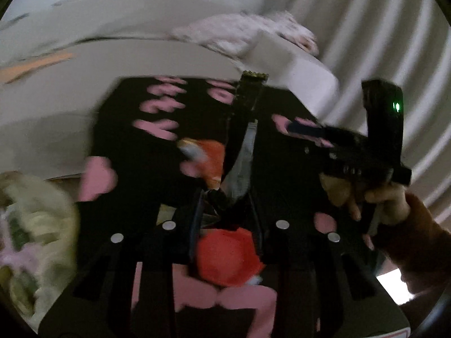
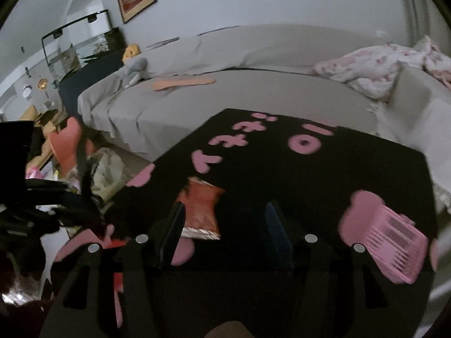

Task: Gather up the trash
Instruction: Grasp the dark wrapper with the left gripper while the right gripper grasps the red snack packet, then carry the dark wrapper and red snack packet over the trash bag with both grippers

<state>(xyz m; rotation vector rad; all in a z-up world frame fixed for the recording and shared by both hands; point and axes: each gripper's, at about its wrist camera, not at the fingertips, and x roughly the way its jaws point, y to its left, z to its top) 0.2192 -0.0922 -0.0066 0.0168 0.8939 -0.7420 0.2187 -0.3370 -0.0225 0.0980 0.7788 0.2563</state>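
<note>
A black table with pink shapes fills both views. An orange-red snack wrapper lies on it, just ahead of my open right gripper, beside its left finger. My left gripper is shut on a long black and grey strip of wrapper that stands up between the fingers. A red crumpled piece lies under the left gripper, and an orange wrapper lies further ahead. The right gripper shows in the left wrist view at the right, held by a hand.
A pink comb-like item lies on the table's right side. A bag of trash sits off the left edge, also in the right wrist view. A grey sofa with a floral blanket stands behind.
</note>
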